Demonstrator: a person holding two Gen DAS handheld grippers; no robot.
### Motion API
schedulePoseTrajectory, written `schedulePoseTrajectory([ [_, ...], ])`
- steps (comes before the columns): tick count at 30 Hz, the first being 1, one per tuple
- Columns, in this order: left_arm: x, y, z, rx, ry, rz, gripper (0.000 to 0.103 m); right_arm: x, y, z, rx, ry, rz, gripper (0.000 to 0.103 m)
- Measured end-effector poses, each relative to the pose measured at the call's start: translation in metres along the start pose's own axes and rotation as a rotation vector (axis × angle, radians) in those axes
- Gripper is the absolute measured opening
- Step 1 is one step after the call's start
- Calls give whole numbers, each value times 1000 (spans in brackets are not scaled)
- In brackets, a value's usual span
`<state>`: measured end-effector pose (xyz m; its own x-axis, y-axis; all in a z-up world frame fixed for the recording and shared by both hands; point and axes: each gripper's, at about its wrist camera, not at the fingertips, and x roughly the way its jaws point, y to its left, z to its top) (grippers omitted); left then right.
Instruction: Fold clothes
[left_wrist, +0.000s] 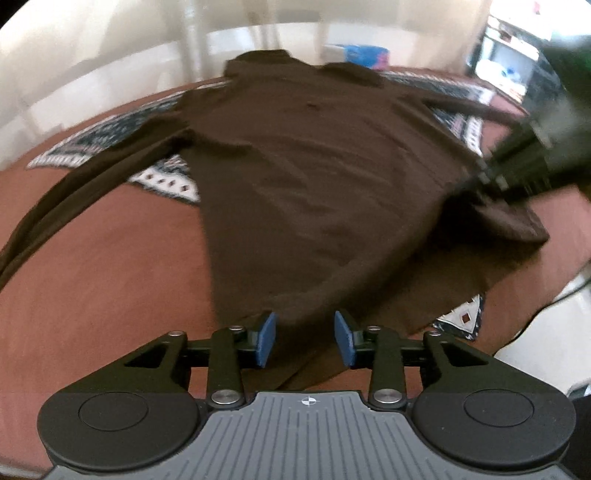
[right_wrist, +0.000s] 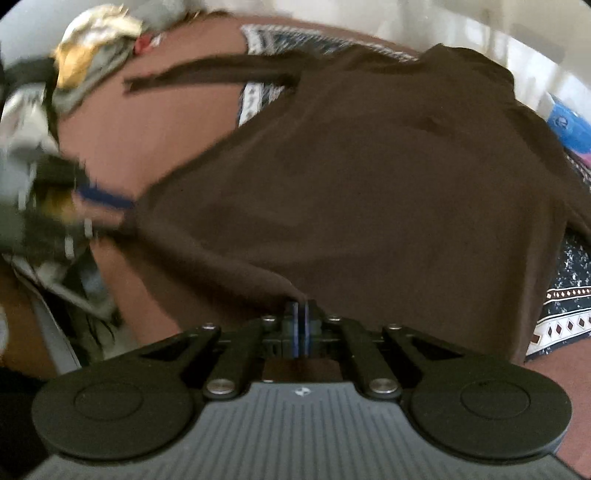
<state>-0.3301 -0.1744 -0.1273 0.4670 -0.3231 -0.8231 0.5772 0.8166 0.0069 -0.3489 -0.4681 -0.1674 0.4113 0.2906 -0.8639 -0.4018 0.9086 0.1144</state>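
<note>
Your dark brown long-sleeved shirt (left_wrist: 295, 177) lies spread on the rust-coloured bed (left_wrist: 103, 266); right tongs (right_wrist: 301, 308) pinch its hem, left tongs (left_wrist: 304, 338) gape apart.

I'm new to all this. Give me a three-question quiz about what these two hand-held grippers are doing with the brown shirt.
1. True or false: the left gripper is clamped shut on the dark brown long-sleeved shirt.
2. Which gripper pinches the shirt's fabric: A, left; B, right?
3. Fill in: the shirt lies partly over a ______ cloth on the reddish-brown bedcover.

Key: 1 false, its blue pads stand apart. 2 B. 3 patterned.
</note>
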Motion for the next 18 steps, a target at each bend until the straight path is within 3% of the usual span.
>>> schedulePoseTrajectory([
  [10,24,-41,-3,164,-11,56,56,-11,-14,12,139,-56,71,4],
  [16,36,-48,-4,183,1,99,57,-19,-12,11,161,-85,96,4],
  [17,37,-48,-4,188,-1,107,55,-21,-11,11,163,-88,101,4],
  [18,38,-48,-4,193,2,110,41,-23,-10,10,165,-91,106,4],
])
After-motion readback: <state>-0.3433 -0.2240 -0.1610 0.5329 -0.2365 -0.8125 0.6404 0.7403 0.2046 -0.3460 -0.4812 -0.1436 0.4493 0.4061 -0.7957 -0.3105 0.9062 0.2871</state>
